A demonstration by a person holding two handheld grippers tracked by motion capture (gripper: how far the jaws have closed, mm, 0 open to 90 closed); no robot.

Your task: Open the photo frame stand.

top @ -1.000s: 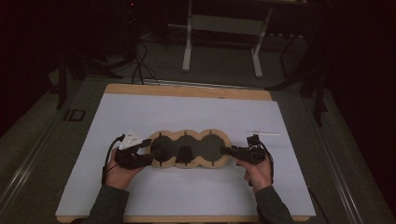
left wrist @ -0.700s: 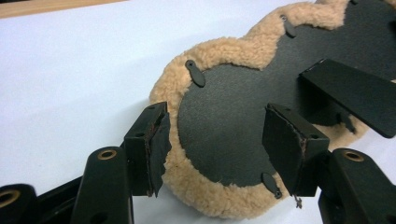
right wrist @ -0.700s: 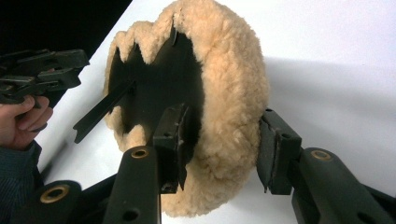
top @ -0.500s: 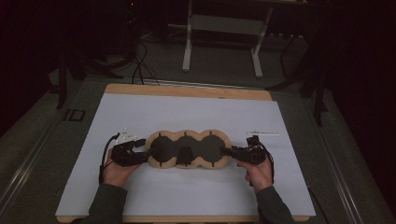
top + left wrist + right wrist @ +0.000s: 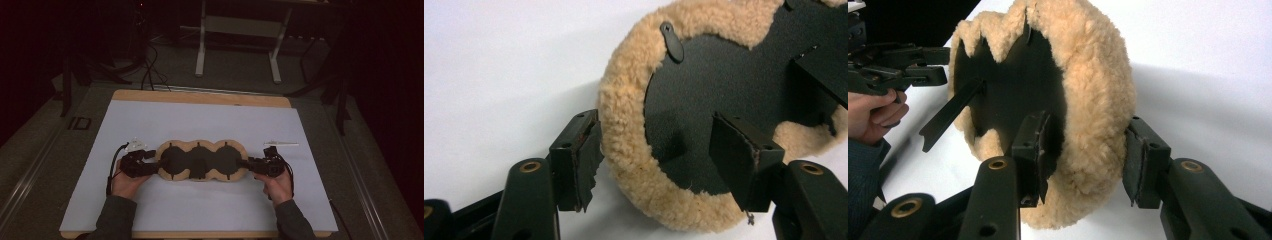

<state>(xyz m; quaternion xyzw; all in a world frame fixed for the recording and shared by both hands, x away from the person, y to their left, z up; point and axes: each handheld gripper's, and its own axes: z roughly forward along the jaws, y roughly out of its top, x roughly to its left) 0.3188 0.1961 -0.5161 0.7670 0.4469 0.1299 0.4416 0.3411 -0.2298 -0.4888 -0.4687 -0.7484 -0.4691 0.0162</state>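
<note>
White tabletop [image 5: 200,120] carries the fleecy three-lobed pad [image 5: 200,161] near its front middle. Left claw [image 5: 149,161], jaws just widened, straddles the pad's left rim untouching; right claw [image 5: 246,164] clamps the pad's right rim.

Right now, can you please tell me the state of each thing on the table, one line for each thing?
Fleece pad: lying flat on the white sheet, three joined lobes, dark side up.
Left gripper: jaws have just been opening; open, astride the pad's left rim, a gap at each pad.
Right gripper: jaws astride the pad's right rim; whether they press it is unclear.
Small white stick: lying flat, untouched, behind the right gripper.
</note>
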